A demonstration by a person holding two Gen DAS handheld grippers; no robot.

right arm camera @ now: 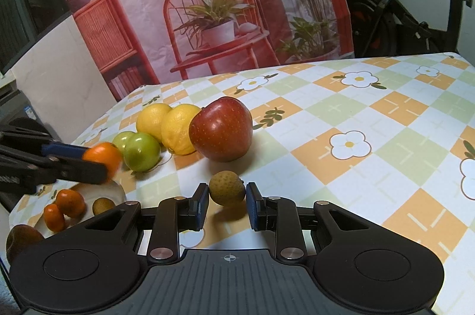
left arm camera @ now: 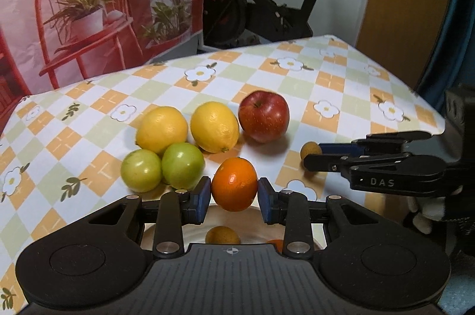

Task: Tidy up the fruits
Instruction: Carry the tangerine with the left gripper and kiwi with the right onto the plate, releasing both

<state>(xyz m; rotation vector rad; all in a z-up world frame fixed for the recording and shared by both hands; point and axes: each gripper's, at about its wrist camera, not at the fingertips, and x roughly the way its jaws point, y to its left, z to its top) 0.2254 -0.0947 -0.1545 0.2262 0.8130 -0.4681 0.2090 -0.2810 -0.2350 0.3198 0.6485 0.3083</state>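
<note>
Checkered flower cloth covers our counter, where two lemons, two green fruits and an apple sit mid-counter. Our left gripper has its fingers clamped on an orange above the plate at the near edge; our right gripper has its fingers clamped on a small brown fruit
</note>
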